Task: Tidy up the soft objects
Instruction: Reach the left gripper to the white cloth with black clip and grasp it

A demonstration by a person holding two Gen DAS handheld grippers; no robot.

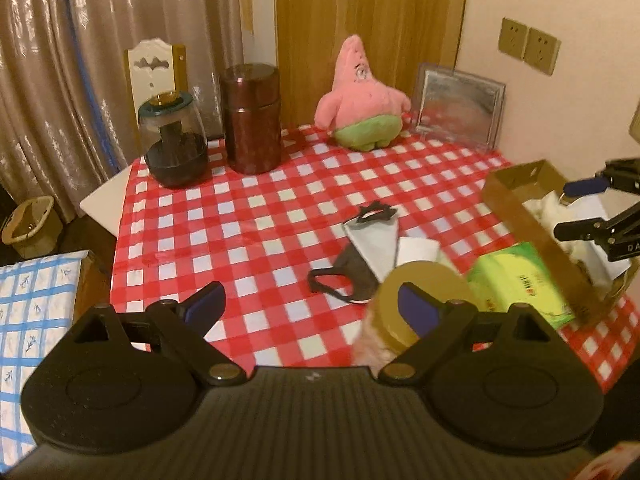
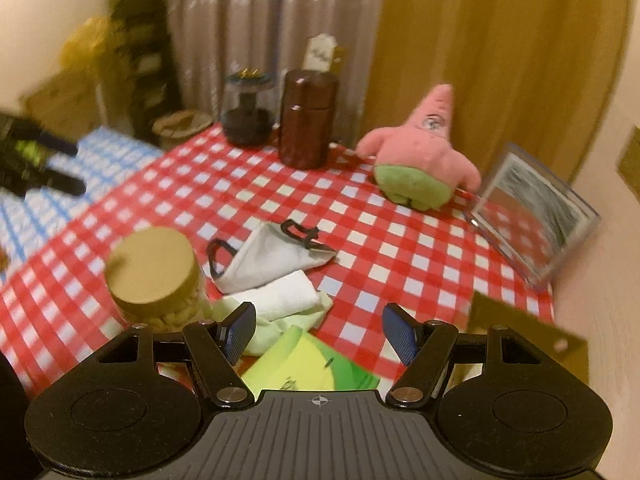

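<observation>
A pink plush star (image 1: 360,98) (image 2: 420,156) sits at the far side of the red checked table (image 1: 240,224) (image 2: 400,248). A face mask with black straps (image 1: 366,248) (image 2: 268,258) and a folded white cloth (image 1: 418,250) (image 2: 286,294) lie mid-table. A green tissue pack (image 1: 516,280) (image 2: 308,364) leans by a cardboard box (image 1: 532,236) (image 2: 524,332) that holds white soft things. My left gripper (image 1: 312,306) is open and empty above the near table. My right gripper (image 2: 320,330) is open and empty above the tissue pack; in the left wrist view it (image 1: 576,208) is over the box.
A jar with a tan lid (image 1: 424,304) (image 2: 156,276) stands near the mask. A dark glass jar (image 1: 174,144) (image 2: 246,116), a brown canister (image 1: 252,118) (image 2: 308,118) and a mirror (image 1: 458,106) (image 2: 532,212) stand along the far edge. A blue checked surface (image 1: 32,328) lies left.
</observation>
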